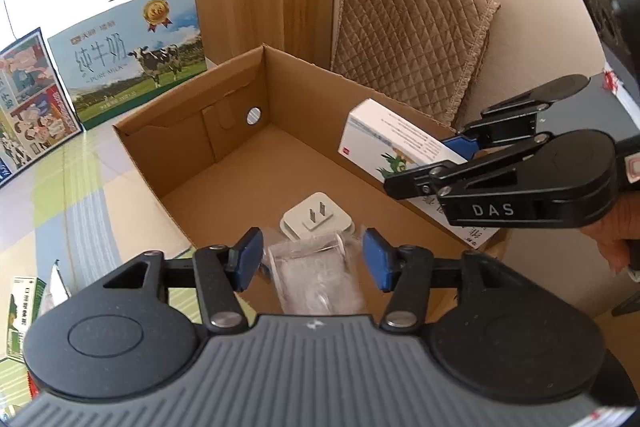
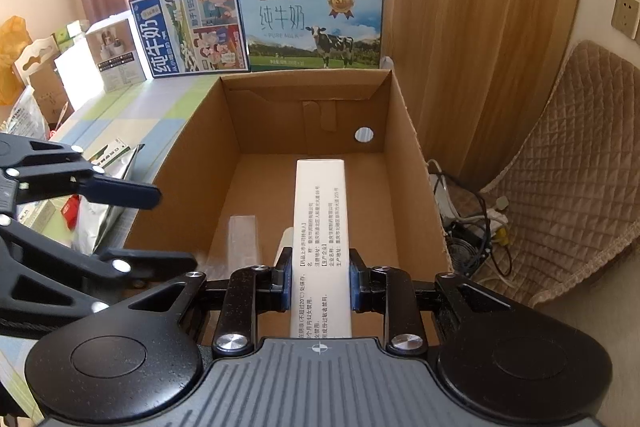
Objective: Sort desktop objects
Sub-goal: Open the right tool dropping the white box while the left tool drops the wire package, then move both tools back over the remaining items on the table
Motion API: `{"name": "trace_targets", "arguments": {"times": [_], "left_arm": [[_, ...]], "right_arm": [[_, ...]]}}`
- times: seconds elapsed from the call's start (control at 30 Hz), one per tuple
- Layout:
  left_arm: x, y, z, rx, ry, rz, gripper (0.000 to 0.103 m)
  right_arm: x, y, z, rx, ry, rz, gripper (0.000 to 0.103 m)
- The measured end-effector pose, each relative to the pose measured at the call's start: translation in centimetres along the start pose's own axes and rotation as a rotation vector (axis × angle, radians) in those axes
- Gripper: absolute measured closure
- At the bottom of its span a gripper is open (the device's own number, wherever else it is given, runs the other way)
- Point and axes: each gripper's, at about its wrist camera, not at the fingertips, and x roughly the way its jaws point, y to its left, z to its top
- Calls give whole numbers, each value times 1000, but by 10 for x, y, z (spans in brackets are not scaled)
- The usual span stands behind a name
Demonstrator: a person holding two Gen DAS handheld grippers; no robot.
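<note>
Left wrist view: we see our left gripper (image 1: 312, 259) at the bottom centre, jaws apart, blue pads clear on both sides of a clear plastic packet (image 1: 316, 279). The packet sits between the pads without touching them, so we read it as released. It lies on the floor of the cardboard box (image 1: 192, 131), long axis running away from us, up the frame. Just past it lies a white plug adapter (image 1: 316, 219), prongs up.

At the right of the frame the right gripper (image 1: 456, 155) comes in sideways, clamped on a white medicine box (image 1: 396, 143) that hangs over the box's right wall. A hand (image 1: 616, 243) shows at the right edge.

Right wrist view: the right gripper (image 2: 319, 281) is narrow, pads pressed on both long sides of the medicine box (image 2: 320, 227). The box's long axis runs straight up the frame, far end over the cardboard box (image 2: 416, 163) floor. We judge the next move is to lower and let go; there's free floor ahead and to the right. The clear packet (image 2: 242, 243) lies lower left of it, parallel and near, so keep right. The left gripper's fingers (image 2: 120, 193) cross the left edge.

Surface: a desk with a green-and-blue checked cover (image 2: 132, 115). Milk cartons (image 2: 312, 27) stand behind the box at upper centre, a quilted chair (image 2: 568, 155) at the right, a curtained window at the top.
</note>
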Motion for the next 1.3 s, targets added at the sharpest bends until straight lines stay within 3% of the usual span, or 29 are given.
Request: {"name": "trace_targets", "arguments": {"times": [0.2, 0.23, 0.3, 0.33, 0.63, 0.83, 1.03, 1.3], "left_arm": [[-20, 5, -5, -20, -34, 19, 49], [-23, 6, -6, -27, -40, 21, 49], [-30, 8, -9, -39, -50, 30, 48], [-35, 9, -11, -40, -54, 39, 48], [-77, 24, -47, -126, -69, 106, 38], [-106, 39, -85, -215, -68, 126, 27], [-138, 61, -137, -288, -22, 171, 18], [-191, 101, -198, -419, 6, 281, 13]], "right_arm": [[-6, 1, 2, 21, -40, -5, 79], [-8, 1, 3, 36, -51, -6, 77], [-13, 0, 5, 60, -69, -2, 60], [-17, 1, 5, 62, -80, -1, 57], [-53, 14, -12, 126, -133, 10, 45], [-81, 54, -37, 133, -171, 60, 24], [-88, 106, -67, 123, -154, 137, 5], [-71, 166, -92, 85, -47, 206, 2]]}}
